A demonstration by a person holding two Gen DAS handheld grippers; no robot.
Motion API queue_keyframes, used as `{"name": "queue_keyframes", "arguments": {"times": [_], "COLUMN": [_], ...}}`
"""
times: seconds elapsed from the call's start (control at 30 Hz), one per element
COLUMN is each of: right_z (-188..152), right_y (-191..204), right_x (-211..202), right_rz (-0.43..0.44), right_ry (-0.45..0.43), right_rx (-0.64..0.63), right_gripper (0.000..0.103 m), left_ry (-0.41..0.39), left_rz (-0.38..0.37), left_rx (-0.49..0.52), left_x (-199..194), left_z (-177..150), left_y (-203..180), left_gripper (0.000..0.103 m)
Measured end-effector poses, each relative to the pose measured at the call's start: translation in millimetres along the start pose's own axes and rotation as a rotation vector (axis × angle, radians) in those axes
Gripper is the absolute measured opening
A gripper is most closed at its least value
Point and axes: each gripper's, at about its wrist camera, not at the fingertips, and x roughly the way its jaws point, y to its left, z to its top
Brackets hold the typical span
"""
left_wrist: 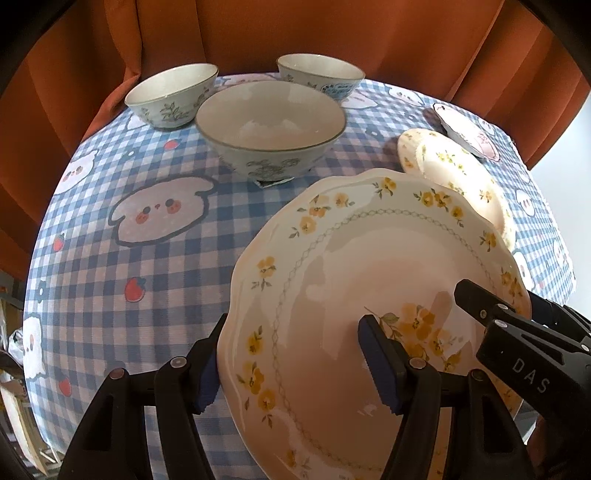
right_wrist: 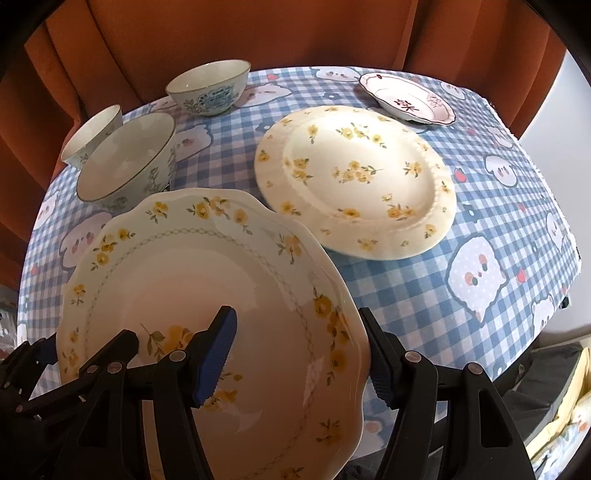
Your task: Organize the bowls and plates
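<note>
- Draped over the counter: a soft blue-and-white checked cloth printed with cartoon faces and strawberries; rust-orange curtain hanging in folds behind.
- At far left: three round glazed bowls, pale with blue-green floral prints — a small bowl, a wide bowl with a dark rim just in front, and a third bowl behind, all upright and apart from each other.
- In the middle foreground: a glossy scalloped plate, cream with yellow flowers and a chain border, tilted and lifted over the cloth.
- Left tool clenched around the scalloped plate's left rim, one blue ribbed pad beneath, the other on the inner face.
- Right tool clamped likewise on the right rim, one pad on top, the other beyond the edge; whether touching, cannot tell.
- Further right: a flat round plate with beaded edge and yellow sprigs, lying on the cloth near the held plate.
- At far right: a small pink-rimmed dish with red characters.
</note>
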Motion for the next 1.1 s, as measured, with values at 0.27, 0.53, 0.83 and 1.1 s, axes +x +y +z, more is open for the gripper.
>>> {"name": "queue_keyframes", "arguments": {"times": [0.27,0.53,0.83,1.1], "right_z": [14.9,35.4,51.5,58.0], "right_y": [-43.2,-107.9,-177.6,-236.2], "right_x": [3.2,5.4,14.7,24.0], "right_rz": [0.063,0.089,0.094,0.079], "right_ry": [-0.011,-0.023,-0.030,-0.025], "right_rx": [-0.045,-0.072,-0.088,-0.062], "right_gripper": [0.069,0.069,0.069,0.069], "left_ry": [-0.021,-0.031,-0.048,-0.031], "left_rz": [0.041,0.062,0.068,0.060], "left_rx": [-0.055,-0.075,-0.082,-0.057], "left_x": [1.0,9.4,28.0,43.0], "left_z": [5.1,14.1,24.7,26.2], "left_y": [-46.2,-111.0,-181.0,-235.1], "left_gripper": [0.068,0.068,0.068,0.068]}}
